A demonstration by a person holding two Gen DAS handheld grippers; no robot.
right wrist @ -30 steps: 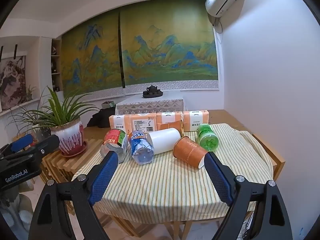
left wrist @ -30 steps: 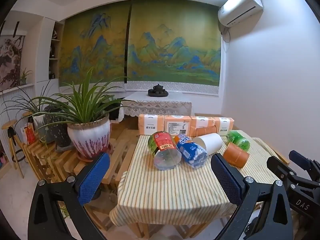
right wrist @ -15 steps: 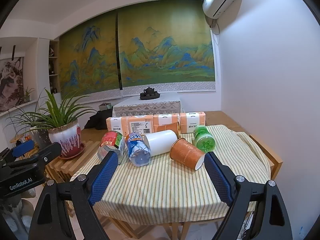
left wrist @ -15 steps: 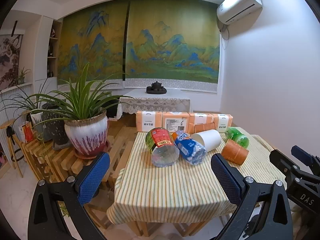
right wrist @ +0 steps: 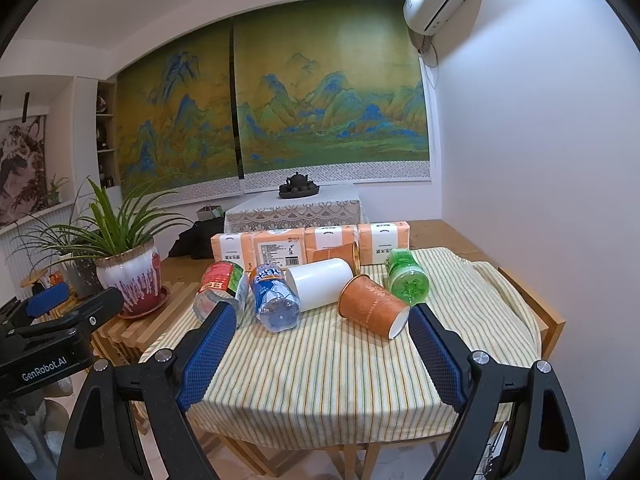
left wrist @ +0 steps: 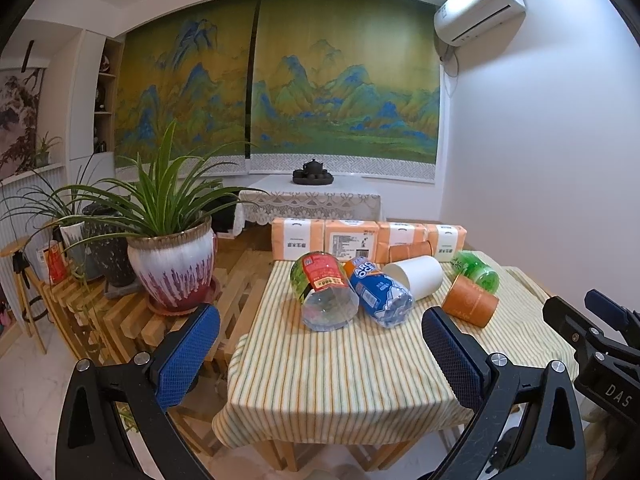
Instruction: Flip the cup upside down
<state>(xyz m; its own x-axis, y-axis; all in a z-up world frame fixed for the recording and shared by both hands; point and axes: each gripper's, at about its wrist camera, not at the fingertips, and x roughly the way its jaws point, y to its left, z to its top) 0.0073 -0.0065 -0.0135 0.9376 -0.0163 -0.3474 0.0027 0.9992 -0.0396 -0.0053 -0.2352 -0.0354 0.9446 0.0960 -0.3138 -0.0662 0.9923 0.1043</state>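
Orange paper cup (right wrist: 372, 309): on its side on the striped worktop (right wrist: 344, 376), beside white cup (right wrist: 320, 284) (also toppled). Left gripper (left wrist: 316, 344), right gripper (right wrist: 316, 344): both spread wide, holding nothing.

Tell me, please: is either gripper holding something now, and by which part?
Nothing is held. The left gripper and right gripper are both open and empty, short of the cups.

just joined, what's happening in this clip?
A person holds two grippers, both open and empty, short of the striped table. Nothing is grasped. The left gripper and right gripper face an orange paper cup and a white cup, both lying on their sides among toppled bottles. No flip started.
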